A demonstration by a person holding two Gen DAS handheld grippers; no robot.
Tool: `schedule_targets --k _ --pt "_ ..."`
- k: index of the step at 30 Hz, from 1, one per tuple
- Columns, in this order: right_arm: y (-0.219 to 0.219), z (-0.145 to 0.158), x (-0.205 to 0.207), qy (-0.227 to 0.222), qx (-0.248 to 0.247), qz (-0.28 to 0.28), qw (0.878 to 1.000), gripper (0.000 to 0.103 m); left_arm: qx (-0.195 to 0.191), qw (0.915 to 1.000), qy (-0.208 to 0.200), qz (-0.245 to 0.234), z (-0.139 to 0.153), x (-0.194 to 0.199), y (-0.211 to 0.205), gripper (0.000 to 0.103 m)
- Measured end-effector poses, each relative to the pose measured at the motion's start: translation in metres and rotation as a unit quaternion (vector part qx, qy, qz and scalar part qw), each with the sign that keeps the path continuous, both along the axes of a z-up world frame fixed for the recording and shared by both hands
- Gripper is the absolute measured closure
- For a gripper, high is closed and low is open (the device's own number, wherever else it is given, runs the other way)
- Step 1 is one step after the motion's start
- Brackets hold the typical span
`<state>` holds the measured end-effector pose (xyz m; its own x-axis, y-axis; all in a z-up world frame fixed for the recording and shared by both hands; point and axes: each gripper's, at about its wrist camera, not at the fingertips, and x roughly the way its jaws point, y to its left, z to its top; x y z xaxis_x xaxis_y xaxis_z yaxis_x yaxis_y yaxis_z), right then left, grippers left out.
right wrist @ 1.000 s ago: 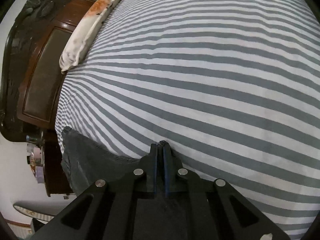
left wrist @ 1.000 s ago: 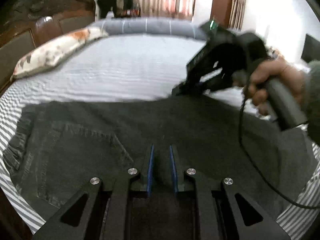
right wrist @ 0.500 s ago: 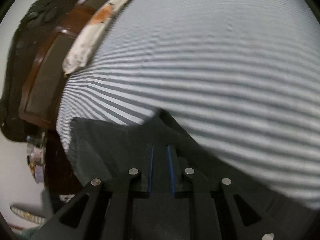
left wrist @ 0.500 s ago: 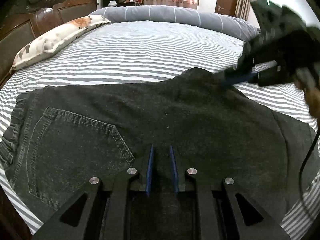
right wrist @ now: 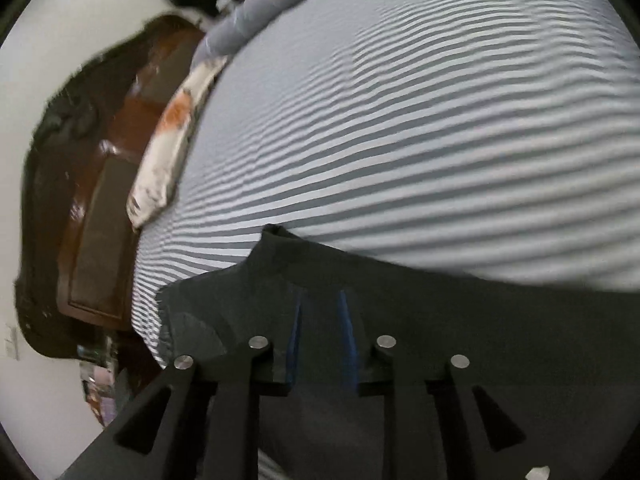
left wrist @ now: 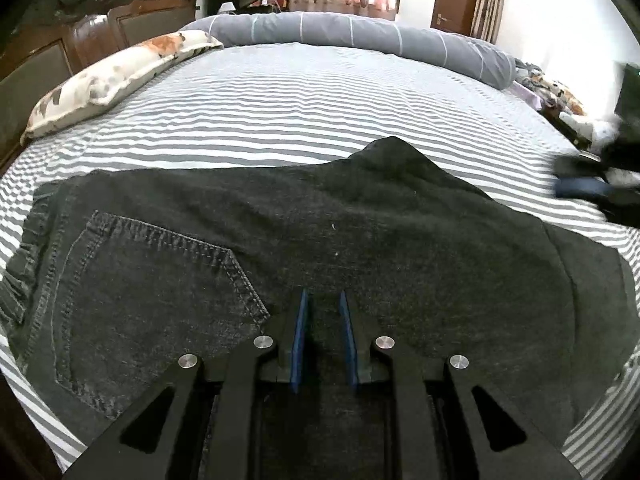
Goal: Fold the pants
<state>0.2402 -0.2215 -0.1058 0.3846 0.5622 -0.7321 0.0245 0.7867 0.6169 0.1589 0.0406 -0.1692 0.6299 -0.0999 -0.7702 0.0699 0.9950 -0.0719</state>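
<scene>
Now that your right gripper (right wrist: 319,312) has let go of the jeans (left wrist: 320,264) and pulled off toward their right end, the fabric it was pinching a second ago sits on the striped bedsheet (left wrist: 304,120) as a little peak on the far edge of the jeans. A second back those jaws were shut tight; now they stand a modest gap apart with nothing between them, just hovering over dark denim (that view is pretty blurry, so I can't tell if they're touching it). My read: the crotch corner got tugged out flat, so the jeans are laid out lengthwise and ready for a cross fold.

Your left gripper (left wrist: 323,316) hasn't budged: parked at the near edge of the jeans, just right of the back pocket (left wrist: 152,280), jaws slightly open, holding nothing, tips low against the cloth.

Floral pillow (left wrist: 116,76) is well beyond the jeans, up by the wooden headboard (left wrist: 80,28).
</scene>
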Motion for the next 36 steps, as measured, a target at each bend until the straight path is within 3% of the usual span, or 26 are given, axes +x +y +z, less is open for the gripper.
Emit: schedule_targets --k 6,12,16,21,36 --pt "-0.154 -0.002 -0.093 0.023 -0.017 -0.134 0.991 0.08 0.066 0.9976 -0.017 -0.004 0.007 -0.01 -0.017 0.081" --pt "-0.261 -0.03 -0.172 0.053 0.044 -0.255 0.964 0.08 0.118 0.99 -0.038 -0.067 0.022 -0.041 -0.054 0.076" --pt "-0.279 -0.05 -0.197 0.065 0.067 -0.28 0.955 0.08 0.118 0.9868 -0.036 -0.104 0.027 -0.062 -0.079 0.073" --pt "-0.289 -0.07 -0.208 0.075 0.1 -0.297 0.947 0.08 0.101 0.9861 -0.004 -0.132 0.025 -0.068 -0.108 0.073" --pt "-0.322 -0.091 -0.217 0.076 0.113 -0.329 0.934 0.076 0.103 0.9784 0.029 -0.177 0.014 -0.065 -0.165 0.072"
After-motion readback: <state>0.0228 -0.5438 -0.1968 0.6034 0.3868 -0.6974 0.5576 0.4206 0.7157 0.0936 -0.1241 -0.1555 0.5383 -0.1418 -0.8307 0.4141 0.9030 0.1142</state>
